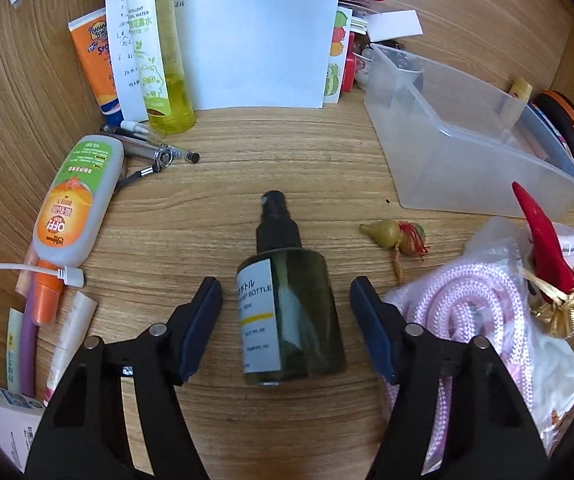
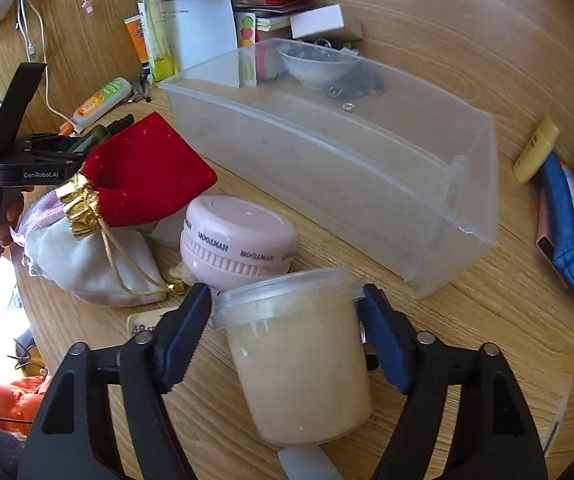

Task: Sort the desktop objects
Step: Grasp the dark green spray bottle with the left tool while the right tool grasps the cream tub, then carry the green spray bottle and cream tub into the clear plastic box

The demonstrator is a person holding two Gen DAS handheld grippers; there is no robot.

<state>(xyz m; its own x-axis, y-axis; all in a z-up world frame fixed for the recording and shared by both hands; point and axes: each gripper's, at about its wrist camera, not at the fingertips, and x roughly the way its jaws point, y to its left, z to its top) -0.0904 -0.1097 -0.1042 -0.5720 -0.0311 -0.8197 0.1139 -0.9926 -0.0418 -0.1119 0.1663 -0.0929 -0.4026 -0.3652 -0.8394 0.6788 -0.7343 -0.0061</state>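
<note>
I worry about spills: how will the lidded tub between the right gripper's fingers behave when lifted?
The tub looks nearly full of cream-coloured stuff, so probably heavy for its size. Its smooth, tapered plastic wall may slip downward in the right gripper. The lid looks seated, so a spill seems unlikely.

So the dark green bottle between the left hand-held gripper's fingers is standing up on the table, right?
Not quite. The dark green bottle is between the left hand-held gripper's fingers, but it is lying on its side on the table, its black pump top pointing away. The left wrist view shows it.
</note>
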